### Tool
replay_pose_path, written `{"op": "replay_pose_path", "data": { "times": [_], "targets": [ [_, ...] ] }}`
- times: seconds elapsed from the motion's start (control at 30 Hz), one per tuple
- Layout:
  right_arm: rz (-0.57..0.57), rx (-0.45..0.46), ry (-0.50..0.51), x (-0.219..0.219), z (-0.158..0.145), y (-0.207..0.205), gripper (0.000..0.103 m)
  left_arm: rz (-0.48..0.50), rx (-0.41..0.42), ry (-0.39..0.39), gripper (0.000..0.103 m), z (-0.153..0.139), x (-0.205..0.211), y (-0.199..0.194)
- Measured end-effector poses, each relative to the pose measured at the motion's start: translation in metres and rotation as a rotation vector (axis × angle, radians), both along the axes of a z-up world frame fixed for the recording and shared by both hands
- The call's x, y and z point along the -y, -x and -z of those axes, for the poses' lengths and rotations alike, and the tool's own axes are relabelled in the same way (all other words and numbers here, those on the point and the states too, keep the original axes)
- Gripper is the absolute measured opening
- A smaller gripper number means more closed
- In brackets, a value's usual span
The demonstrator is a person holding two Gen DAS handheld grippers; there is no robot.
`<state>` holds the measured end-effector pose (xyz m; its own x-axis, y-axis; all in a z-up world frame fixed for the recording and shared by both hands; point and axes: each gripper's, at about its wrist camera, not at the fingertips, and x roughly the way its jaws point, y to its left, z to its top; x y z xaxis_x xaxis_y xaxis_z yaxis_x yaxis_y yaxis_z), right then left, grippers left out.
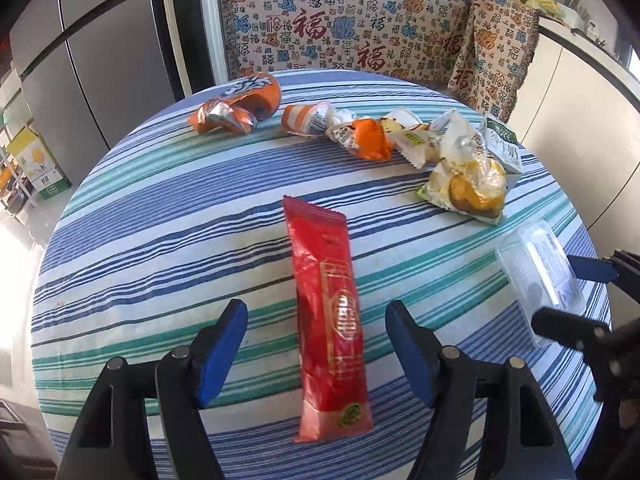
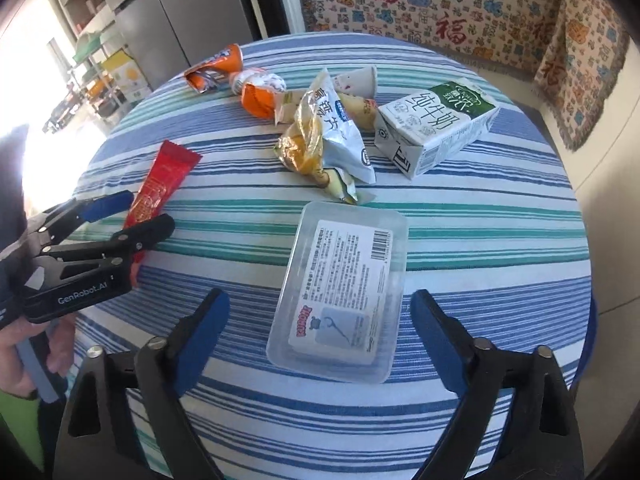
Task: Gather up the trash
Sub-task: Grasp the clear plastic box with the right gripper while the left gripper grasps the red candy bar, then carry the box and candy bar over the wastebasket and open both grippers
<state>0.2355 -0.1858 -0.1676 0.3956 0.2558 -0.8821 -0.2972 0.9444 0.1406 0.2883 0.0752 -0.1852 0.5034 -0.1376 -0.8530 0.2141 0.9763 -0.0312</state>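
A long red wrapper lies on the striped round table. My left gripper is open, its jaws on either side of the wrapper's near half, not touching it. A clear plastic tray with a printed label lies in front of my right gripper, which is open with the tray between its jaws. Farther back lie a milk carton, a crumpled chip bag, orange wrappers and small snack wrappers. The red wrapper and left gripper show in the right wrist view.
A patterned cloth-covered bench curves behind the table. A grey fridge stands at the left, with a cardboard box on the floor. A white counter is at the right.
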Motion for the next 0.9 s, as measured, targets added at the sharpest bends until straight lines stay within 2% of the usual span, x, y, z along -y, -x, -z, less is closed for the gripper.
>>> {"op": "replay_pose_path", "data": {
  "times": [0.03,0.07,0.17,0.37,0.5,0.7,0.9],
  "targets": [
    [0.0,0.002,0.011,0.0,0.0,0.0,0.074,0.008,-0.003,0.007,0.061,0.001,-0.001,0.0],
    [-0.002,0.011,0.011,0.003,0.0,-0.002,0.064,0.018,-0.012,0.01,0.033,0.003,-0.001,0.0],
    [-0.004,0.02,-0.024,0.013,-0.004,0.0,0.064,0.038,-0.009,0.004,0.017,0.003,0.001,0.003],
    [0.034,0.076,-0.081,0.049,-0.024,0.01,0.063,0.083,0.014,0.084,0.015,-0.015,0.018,0.024],
    [0.095,0.113,-0.102,0.089,-0.04,0.015,0.063,0.143,0.034,0.13,0.014,-0.033,0.055,0.03],
    [0.249,0.175,-0.1,0.178,-0.063,0.023,0.063,0.277,0.059,0.183,0.014,-0.065,0.147,0.027],
    [0.429,0.21,-0.083,0.279,-0.066,0.028,0.064,0.401,0.04,0.229,0.014,-0.075,0.258,0.015]
  ]
}}
